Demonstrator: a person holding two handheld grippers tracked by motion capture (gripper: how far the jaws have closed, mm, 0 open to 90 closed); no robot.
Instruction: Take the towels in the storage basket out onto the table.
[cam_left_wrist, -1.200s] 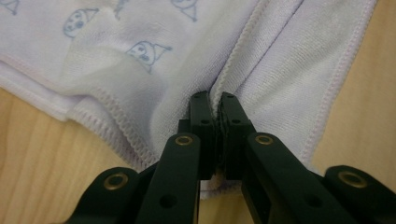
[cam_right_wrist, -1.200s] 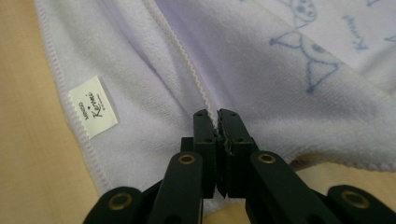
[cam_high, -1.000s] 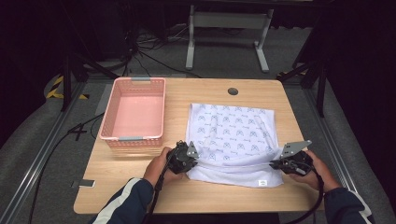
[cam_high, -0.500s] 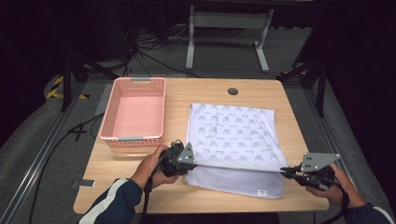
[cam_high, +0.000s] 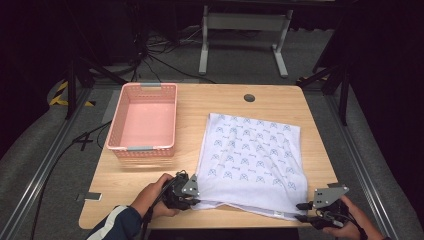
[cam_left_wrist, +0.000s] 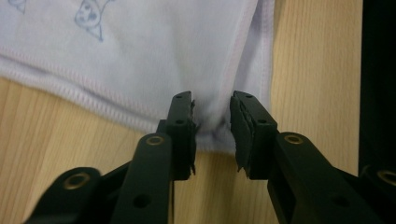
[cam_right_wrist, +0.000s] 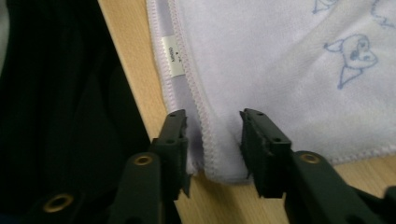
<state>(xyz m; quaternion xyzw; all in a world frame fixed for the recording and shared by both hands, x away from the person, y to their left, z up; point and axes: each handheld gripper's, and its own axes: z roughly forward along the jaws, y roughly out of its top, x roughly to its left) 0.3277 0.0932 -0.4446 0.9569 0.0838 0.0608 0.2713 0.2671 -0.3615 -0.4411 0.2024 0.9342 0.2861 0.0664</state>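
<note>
The white towel (cam_high: 252, 162) with its blue print lay folded on the right half of the wooden table (cam_high: 210, 100), its near edge by the table's front. The left gripper (cam_high: 192, 192) stood at the near left corner and the right gripper (cam_high: 301, 212) at the near right corner, each with jaws that had just been opening, parted narrowly, the cloth's hem between them but no longer pinched. By my judgement the fold had just been laid down and released; the next move called for backing both grippers clear without dragging the hem, then taking new corners. A pink basket (cam_high: 144, 120) sat empty well apart to the left. Beyond the table were dark floor, cables and a metal stand (cam_high: 242, 30)
</note>
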